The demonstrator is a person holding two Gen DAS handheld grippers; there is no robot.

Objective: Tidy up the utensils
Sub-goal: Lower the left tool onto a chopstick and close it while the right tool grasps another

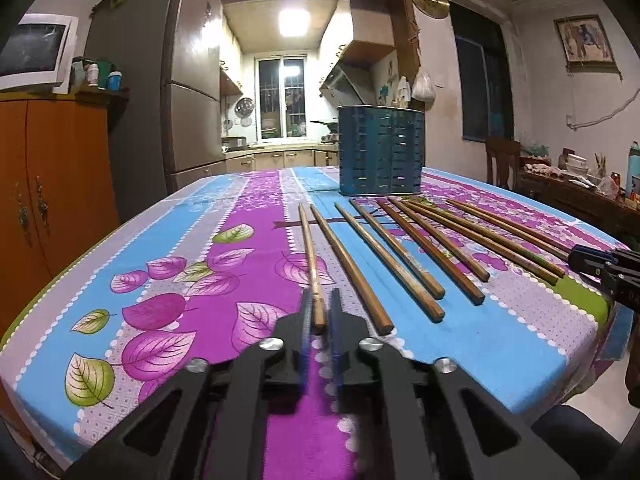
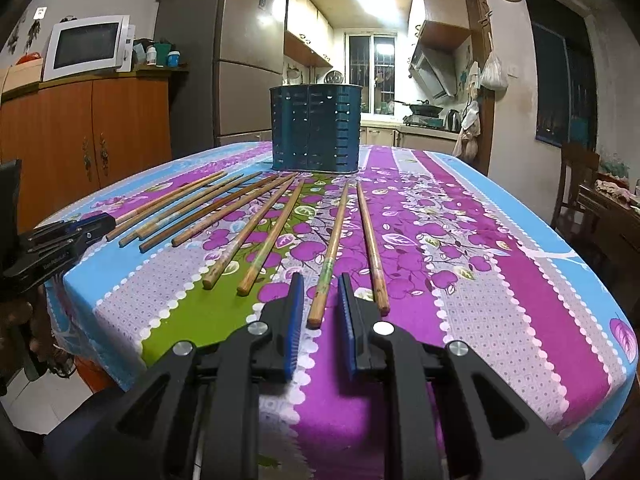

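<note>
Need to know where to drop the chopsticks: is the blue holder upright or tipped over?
Upright. The holder stands on its base on the tablecloth, open rim up, beyond the chopsticks.

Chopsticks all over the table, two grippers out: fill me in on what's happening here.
A person holds a gripper in each hand over a table with a floral cloth. Wooden chopsticks lie fanned out in front of a blue slotted holder; none shows in it. The left gripper has its jaws narrowly apart around the end of the leftmost chopstick, seemingly not yet clamped. The right gripper is open around the end of a green-banded chopstick, which lies flat.
</note>
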